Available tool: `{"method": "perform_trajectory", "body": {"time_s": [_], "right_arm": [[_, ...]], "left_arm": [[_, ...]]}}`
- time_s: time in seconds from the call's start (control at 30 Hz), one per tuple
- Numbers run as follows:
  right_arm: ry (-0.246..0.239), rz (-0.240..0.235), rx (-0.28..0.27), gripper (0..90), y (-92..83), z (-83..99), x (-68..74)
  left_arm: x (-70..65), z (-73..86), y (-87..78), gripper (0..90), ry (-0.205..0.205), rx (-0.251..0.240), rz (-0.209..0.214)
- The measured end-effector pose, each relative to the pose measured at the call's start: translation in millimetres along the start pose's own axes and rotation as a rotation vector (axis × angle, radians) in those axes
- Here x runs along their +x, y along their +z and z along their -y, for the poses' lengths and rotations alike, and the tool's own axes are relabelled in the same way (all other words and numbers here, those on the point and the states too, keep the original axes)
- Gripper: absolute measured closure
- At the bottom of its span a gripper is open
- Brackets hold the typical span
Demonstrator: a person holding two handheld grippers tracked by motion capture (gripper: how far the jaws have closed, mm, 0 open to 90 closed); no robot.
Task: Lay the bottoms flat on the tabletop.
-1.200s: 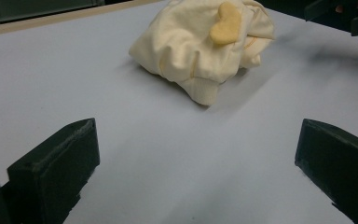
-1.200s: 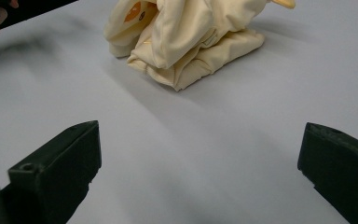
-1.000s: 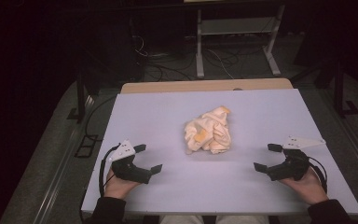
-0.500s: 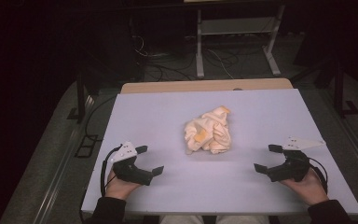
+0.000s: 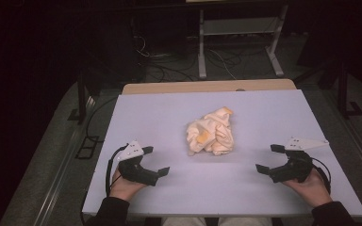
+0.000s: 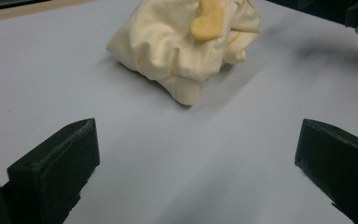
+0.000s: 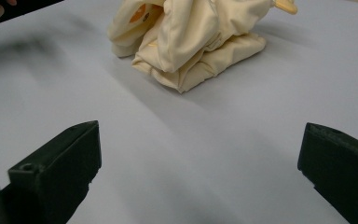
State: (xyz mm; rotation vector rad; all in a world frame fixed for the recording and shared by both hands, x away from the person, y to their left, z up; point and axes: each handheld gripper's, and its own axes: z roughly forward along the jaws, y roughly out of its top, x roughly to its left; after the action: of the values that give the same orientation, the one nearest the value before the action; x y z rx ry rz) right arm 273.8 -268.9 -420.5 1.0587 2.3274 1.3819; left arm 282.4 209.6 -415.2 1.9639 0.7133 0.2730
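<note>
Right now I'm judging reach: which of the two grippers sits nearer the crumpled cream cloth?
The left gripper, though only slightly. Its open jaws sit a little closer to the cream cloth than those of the right gripper, which rests farther out toward the table's right edge.

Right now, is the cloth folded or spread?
Neither: the cream cloth sits crumpled in a bunched heap mid-table, creases and overlapping layers showing in both gripper views.

A pale cream cloth is seen crumpled into a loose heap near the middle of the worktop. Its folds are bunched and piled upward, and a few yellow-orange patches are shown among them, one of them heart-shaped. The cloth is lying well apart from both tools, roughly between them.
</note>
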Motion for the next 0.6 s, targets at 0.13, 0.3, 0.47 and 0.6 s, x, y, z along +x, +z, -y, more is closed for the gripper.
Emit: {"method": "perform_trajectory", "body": {"time_s": [0.13, 0.3, 0.47, 0.6], "right_arm": [[-0.011, -0.003, 0.0, 0.0, 0.2, -4.6, 1.7], [-0.019, -0.005, -0.001, 0.0, 0.2, -11.6, 1.9], [-0.014, -0.003, 0.015, 0.0, 2.3, -16.7, 0.6], [-0.021, -0.013, 0.021, 0.0, 6.2, -25.5, -3.5]], "left_arm": [[-1.4, -3.4, 2.7, 0.0, 0.006, 0.002, 0.004], [-1.9, -9.2, 4.4, 0.0, 0.017, 0.005, 0.009], [0.3, -17.5, 5.6, 0.0, 0.02, -0.007, 0.005], [1.5, -23.8, 7.9, 0.0, 0.027, -0.003, 0.007]]}}
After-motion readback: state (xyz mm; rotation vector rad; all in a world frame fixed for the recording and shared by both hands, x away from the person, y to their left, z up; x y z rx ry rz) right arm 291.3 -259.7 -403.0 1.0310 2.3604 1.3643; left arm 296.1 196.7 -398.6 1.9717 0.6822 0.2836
